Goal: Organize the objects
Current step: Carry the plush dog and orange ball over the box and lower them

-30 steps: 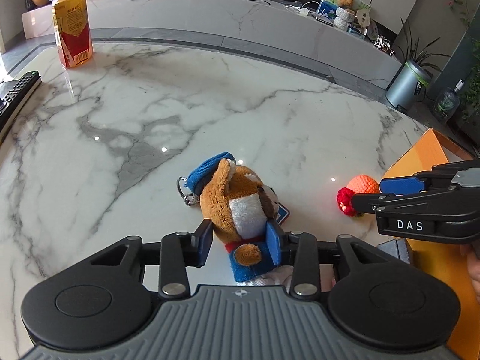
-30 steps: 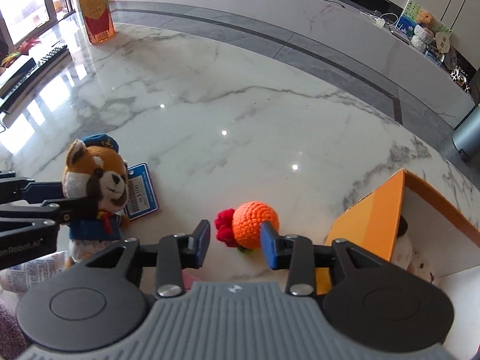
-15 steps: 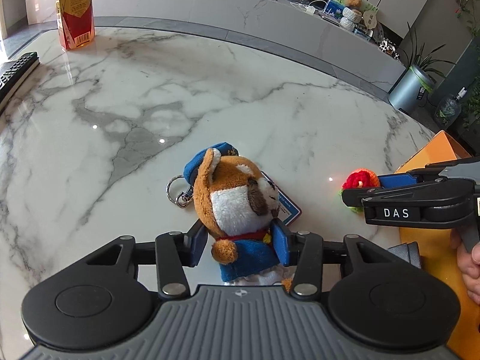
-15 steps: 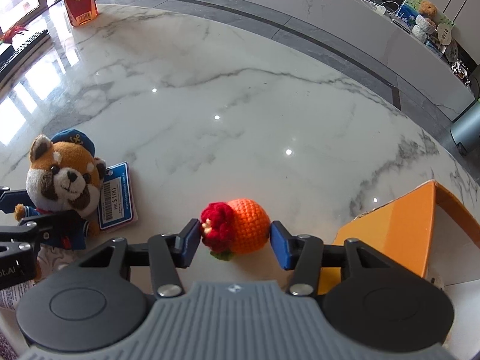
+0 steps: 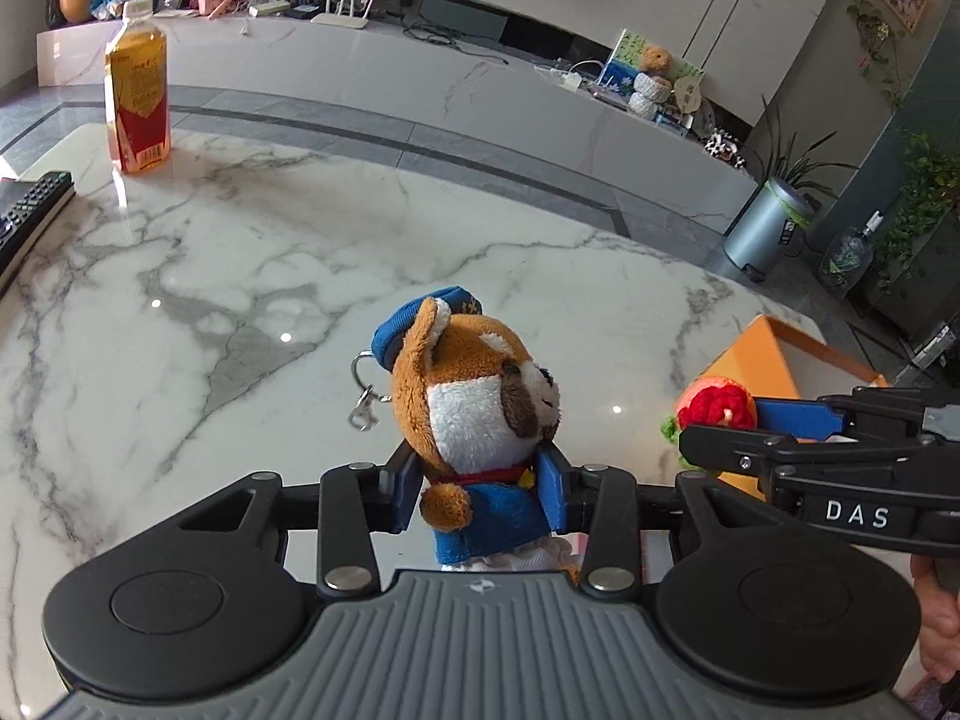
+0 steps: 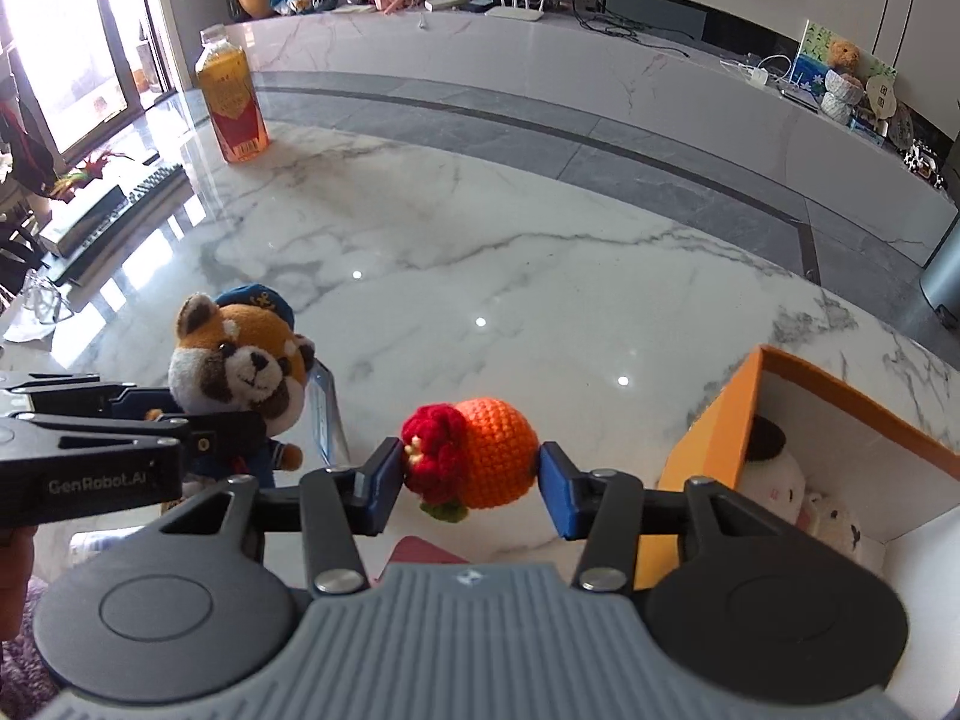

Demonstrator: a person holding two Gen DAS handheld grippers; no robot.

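A red-panda plush [image 5: 474,402] in a blue cap and jacket sits upright between the blue pads of my left gripper [image 5: 480,495], whose jaws are closing on its body; it hangs above the marble table [image 5: 240,276]. A key ring [image 5: 363,402] dangles from its cap. In the right wrist view the plush [image 6: 240,360] faces the camera, with the left gripper [image 6: 204,414] coming in from the left. My right gripper [image 6: 471,480] is shut on a crochet orange with a red flower [image 6: 486,450], held off the table. An orange box [image 6: 726,420] stands at the right.
Inside the box lie white plush toys [image 6: 774,474]. A bottle of amber drink [image 5: 137,102] stands at the table's far left. A dark remote [image 5: 30,216] lies at the left edge. A blue tag [image 6: 324,414] hangs beside the plush.
Both grippers have risen with their toys, lifting the plush and the crochet orange off the table. The plush now sits upright in the left pads.
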